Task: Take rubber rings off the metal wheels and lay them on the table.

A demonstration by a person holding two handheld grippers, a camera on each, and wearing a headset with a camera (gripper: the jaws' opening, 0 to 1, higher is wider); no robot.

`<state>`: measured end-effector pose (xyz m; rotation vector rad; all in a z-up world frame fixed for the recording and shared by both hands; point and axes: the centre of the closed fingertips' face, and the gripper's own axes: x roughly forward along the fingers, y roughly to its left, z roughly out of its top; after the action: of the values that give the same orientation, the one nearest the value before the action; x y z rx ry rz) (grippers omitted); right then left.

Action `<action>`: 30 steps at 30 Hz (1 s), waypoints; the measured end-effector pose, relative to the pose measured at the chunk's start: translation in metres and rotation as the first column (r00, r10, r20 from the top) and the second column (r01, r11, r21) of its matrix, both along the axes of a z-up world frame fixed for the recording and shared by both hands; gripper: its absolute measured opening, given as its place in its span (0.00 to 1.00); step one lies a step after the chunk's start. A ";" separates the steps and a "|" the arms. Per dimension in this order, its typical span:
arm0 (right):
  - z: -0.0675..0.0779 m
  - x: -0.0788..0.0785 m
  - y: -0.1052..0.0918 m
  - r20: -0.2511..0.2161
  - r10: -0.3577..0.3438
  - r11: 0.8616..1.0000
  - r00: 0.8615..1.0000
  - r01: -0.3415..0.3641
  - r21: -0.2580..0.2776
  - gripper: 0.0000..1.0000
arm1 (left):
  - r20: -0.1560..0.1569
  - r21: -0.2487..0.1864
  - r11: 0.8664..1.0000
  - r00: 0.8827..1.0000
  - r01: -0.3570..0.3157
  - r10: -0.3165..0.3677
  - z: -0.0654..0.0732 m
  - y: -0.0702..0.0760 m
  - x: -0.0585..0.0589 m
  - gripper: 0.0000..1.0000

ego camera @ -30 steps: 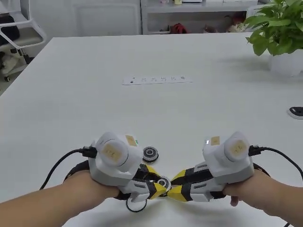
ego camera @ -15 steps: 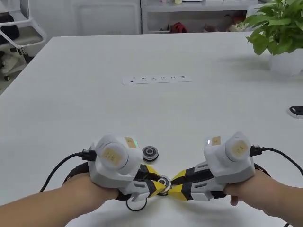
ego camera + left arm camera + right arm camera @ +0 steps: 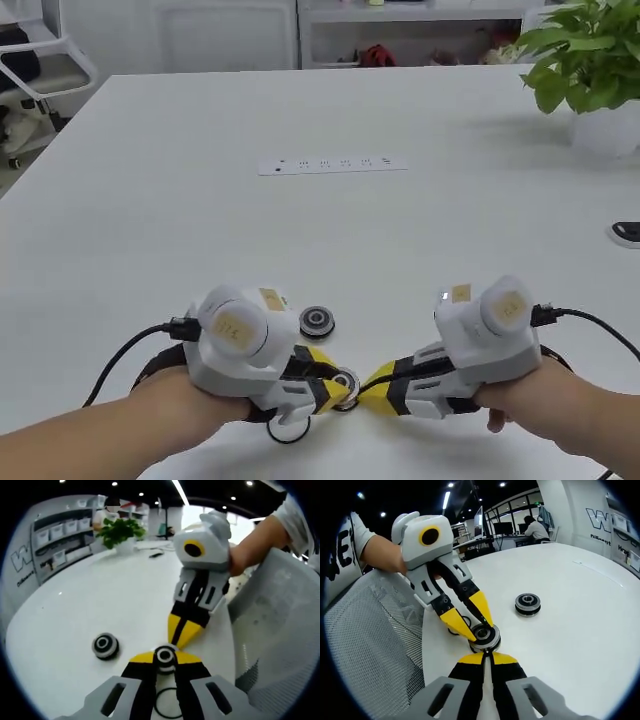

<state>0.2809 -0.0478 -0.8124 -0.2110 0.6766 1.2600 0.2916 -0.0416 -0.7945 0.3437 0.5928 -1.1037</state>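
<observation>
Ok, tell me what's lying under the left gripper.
A loose black rubber ring lies on the table under the left gripper, which clamps a metal wheel; its jaws cover part of the ring.

Office, white table [image 3: 200,130], potted plant [image 3: 585,60], desk monitors [image 3: 502,528]

Yellow-black fingers [image 3: 481,605], white housings [image 3: 235,335], black cables [image 3: 178,327]

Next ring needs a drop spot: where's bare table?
Bare: the wide stretch between power strip and loose wheel, plus either side of it. Crowded: near edge, where left gripper and right gripper meet on the held wheel, beside a loose ring.
</observation>
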 end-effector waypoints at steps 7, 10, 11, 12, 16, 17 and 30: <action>0.000 0.003 -0.001 -0.048 -0.049 0.998 0.998 0.050 0.025 0.00 | 0.014 0.001 1.000 1.000 0.000 0.000 0.001 0.000 -0.001 0.13; 0.000 0.004 -0.001 -0.056 -0.061 0.998 0.997 0.062 0.028 0.00 | 0.019 0.002 1.000 1.000 0.000 0.000 0.001 0.000 -0.001 0.13; 0.000 0.004 -0.001 -0.058 -0.064 0.997 0.996 0.066 0.028 0.00 | 0.020 0.001 1.000 1.000 0.000 0.000 0.001 0.000 -0.001 0.13; 0.001 0.005 -0.001 -0.059 -0.068 0.997 0.996 0.070 0.029 0.00 | 0.020 -0.001 1.000 1.000 0.000 0.000 0.001 0.000 -0.001 0.13; 0.001 0.009 -0.004 -0.074 -0.101 0.994 0.992 0.104 0.037 0.00 | 0.027 0.003 1.000 1.000 0.008 -0.008 0.001 -0.001 -0.001 0.13; 0.002 0.010 -0.004 -0.084 -0.111 0.992 0.990 0.115 0.046 0.00 | 0.029 0.005 1.000 1.000 0.009 -0.009 0.001 -0.001 -0.001 0.13; 0.010 0.018 -0.006 -0.123 -0.175 0.976 0.977 0.188 0.111 0.00 | 0.031 0.007 1.000 1.000 0.003 -0.003 0.000 -0.001 -0.001 0.13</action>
<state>0.2992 -0.0537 -0.8023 0.0236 0.6968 1.1386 0.2904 -0.0428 -0.7942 0.3670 0.5688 -1.0975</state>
